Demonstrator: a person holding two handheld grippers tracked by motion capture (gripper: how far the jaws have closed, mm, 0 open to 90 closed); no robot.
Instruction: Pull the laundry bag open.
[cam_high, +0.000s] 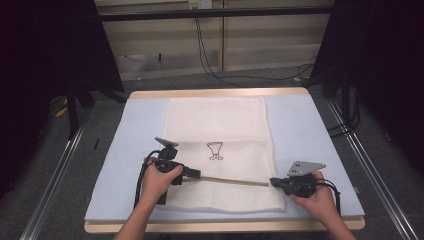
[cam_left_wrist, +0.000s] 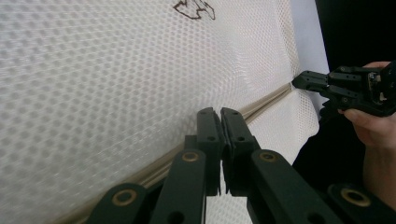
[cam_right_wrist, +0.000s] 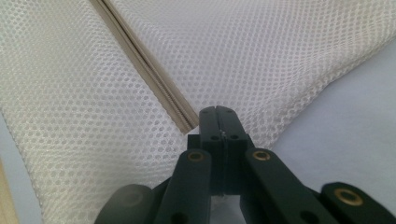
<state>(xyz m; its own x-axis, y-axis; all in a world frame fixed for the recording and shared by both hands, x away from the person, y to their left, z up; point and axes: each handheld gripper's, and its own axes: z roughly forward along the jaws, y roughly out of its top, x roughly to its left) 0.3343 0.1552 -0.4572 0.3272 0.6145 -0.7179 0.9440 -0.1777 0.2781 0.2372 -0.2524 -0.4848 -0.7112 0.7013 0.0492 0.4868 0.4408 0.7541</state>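
Observation:
A white mesh bag (cam_high: 220, 125) lies flat on the table, with a small dark drawing (cam_high: 215, 150) at its middle. A tan zipper (cam_high: 235, 181) runs across its near part. My left gripper (cam_high: 196, 174) is shut at the zipper's left end, its jaws pressed together on the zipper line (cam_left_wrist: 266, 100); what sits between them is hidden. My right gripper (cam_high: 272, 182) is shut on the bag's right edge, just where the zipper (cam_right_wrist: 144, 60) ends. The left gripper view has my left gripper (cam_left_wrist: 220, 112) close up and the right one (cam_left_wrist: 299, 81) farther along the zipper. The right gripper view looks along my right gripper (cam_right_wrist: 218, 111).
The bag rests on a pale blue mat (cam_high: 310, 135) over a wooden table (cam_high: 220, 93). Bare mat flanks the bag on both sides. Metal rails (cam_high: 55, 175) run along the floor at left and right, and cables (cam_high: 240, 75) trail behind the table.

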